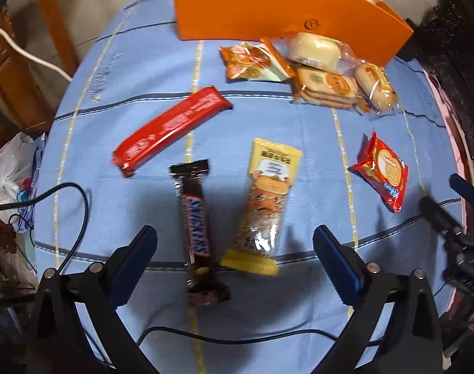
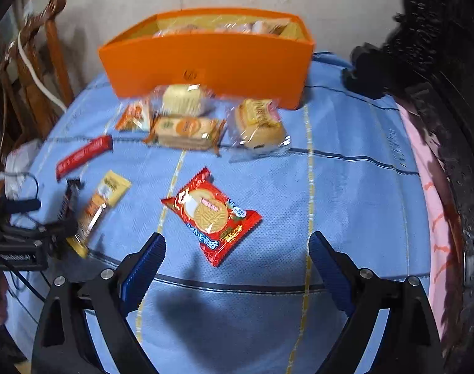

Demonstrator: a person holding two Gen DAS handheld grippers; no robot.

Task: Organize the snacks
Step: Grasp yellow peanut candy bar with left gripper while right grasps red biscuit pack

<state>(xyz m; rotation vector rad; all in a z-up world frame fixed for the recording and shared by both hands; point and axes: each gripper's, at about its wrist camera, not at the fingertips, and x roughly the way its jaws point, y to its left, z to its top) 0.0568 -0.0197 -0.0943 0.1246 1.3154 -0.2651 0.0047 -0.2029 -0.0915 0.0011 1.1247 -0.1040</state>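
Left wrist: left claw (image 1: 235,244) spread wide, empty, over a Snickers bar (image 1: 195,229) and a yellow snack pack (image 1: 266,205) lying between its fingers on the blue-clothed counter (image 1: 137,71). Right wrist: right claw (image 2: 237,251) spread, empty, red cookie packet (image 2: 212,216) just ahead; orange box (image 2: 205,62) at the back, holding snacks.

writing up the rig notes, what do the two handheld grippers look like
Both the left gripper and right gripper have black angular frames with silver round bolts and two fingers faced with blue ridged pads. A thin black cable trails below the left one.
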